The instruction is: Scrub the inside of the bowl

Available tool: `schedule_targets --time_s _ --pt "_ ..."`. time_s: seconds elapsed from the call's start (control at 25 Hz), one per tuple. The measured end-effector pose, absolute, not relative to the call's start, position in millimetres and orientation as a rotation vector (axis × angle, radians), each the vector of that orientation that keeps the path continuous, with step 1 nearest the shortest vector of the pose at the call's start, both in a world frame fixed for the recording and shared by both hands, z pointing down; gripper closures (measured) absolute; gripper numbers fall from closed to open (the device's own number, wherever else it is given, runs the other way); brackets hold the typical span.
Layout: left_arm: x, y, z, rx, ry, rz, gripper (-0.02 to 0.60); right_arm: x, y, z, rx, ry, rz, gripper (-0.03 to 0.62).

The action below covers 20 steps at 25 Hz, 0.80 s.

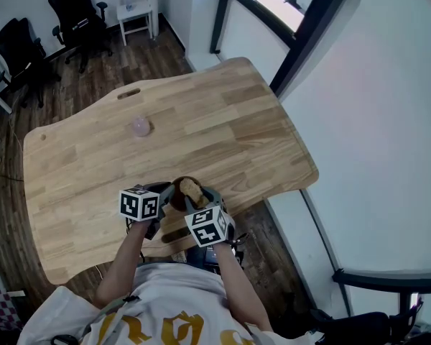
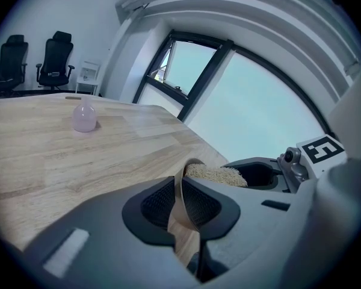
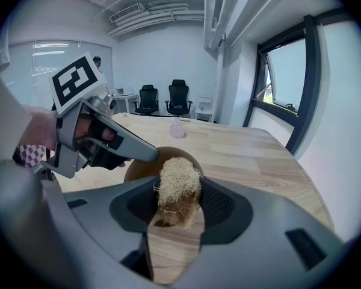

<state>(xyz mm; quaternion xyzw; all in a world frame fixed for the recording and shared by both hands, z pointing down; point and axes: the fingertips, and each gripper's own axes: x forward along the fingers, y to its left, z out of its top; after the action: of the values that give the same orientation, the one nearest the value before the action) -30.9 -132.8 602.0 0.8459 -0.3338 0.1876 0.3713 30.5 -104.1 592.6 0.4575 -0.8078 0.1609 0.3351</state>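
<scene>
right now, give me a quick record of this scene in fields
left hand-held gripper: shut on the wall of the brown bowl
right hand-held gripper: shut on the fibrous scrubber, at the bowl's mouth
bowl place: near edge of the wooden table
also on table: small pink object, apart from the bowl

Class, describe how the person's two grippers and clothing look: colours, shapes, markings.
Both the left gripper and right gripper have smooth grey bodies with black mesh-textured pads. Each carries a white cube printed with black square markers. The person wears a short-sleeved white T-shirt with yellow print.
</scene>
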Motion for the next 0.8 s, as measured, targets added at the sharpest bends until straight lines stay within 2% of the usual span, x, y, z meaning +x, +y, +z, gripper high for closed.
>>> schedule_targets --time_s 0.8 --pt "-27.7 -129.7 604.3 2.142 -0.806 0.450 0.549 9.7 -96.5 597.8 1.023 -2.181 0.485 0.410"
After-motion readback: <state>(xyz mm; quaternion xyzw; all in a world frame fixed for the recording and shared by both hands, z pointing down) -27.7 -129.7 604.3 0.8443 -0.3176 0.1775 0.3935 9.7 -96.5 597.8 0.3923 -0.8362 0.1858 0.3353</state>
